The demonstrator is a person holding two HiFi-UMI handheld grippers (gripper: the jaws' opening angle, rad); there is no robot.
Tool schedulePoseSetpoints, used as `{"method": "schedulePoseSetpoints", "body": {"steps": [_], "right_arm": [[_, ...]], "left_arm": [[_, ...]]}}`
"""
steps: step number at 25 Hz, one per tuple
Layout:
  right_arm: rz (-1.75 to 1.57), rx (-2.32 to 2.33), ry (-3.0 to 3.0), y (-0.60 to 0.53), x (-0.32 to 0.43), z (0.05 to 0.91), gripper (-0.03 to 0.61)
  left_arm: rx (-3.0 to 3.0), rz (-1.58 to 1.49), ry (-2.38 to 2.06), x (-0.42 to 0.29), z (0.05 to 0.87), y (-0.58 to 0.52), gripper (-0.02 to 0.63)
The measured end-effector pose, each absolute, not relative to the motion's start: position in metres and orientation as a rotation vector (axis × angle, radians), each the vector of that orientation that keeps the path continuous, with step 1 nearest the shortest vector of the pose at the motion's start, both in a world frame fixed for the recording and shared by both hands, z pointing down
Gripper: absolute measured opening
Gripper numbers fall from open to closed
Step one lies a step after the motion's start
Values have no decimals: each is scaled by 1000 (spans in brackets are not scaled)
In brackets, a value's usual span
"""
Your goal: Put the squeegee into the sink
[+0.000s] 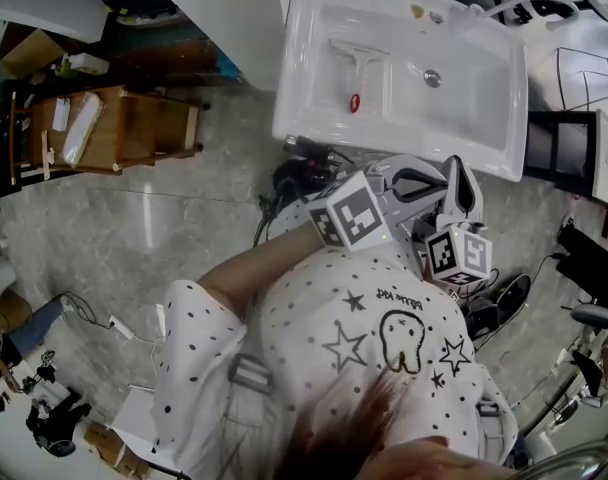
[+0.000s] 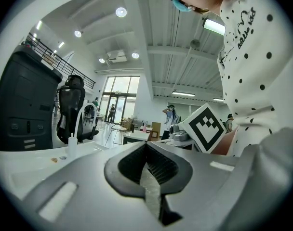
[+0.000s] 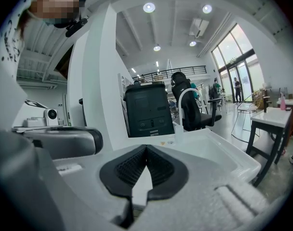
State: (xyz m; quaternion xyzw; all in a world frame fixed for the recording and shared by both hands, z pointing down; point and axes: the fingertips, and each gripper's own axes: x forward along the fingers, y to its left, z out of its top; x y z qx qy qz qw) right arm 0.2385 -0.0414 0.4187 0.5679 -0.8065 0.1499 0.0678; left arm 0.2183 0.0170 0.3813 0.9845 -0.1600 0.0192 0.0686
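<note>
The squeegee (image 1: 358, 60) is seen lying flat in the basin of the white sink (image 1: 296, 88), with its blade toward the back wall and its handle toward the front. It lies left of the drain (image 1: 431, 78) and apart from it, so the task is judged to be done as things lie. Little is left to go wrong, and what remains would come from further handling. If the basin were reached into again, the squeegee could be nudged over the drain or dragged up the front wall. The two tools are held close together at the person's chest and could be knocked against each other. The dark cables (image 1: 289, 180) on the floor below the sink could be caught by a foot if a step were taken forward. The fingers of the left gripper (image 2: 146, 150) are pressed together with nothing between them, and the same is seen at the right gripper (image 3: 146, 150). Apart from the squeegee, the sink holds a small red piece (image 1: 354, 102) at the near end of the handle; whether it is part of the squeegee cannot be told. A small yellowish thing (image 1: 417, 11) lies on the back ledge. No water can be made out in the basin.
</note>
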Motion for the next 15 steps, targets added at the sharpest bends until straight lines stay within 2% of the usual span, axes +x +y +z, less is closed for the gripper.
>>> {"method": "schedulePoseSetpoints", "body": {"steps": [15], "right_arm": [[455,1700,-2448,-42,238,417,2]], "left_arm": [[2959,44,-527,215,379,14,0]]}}
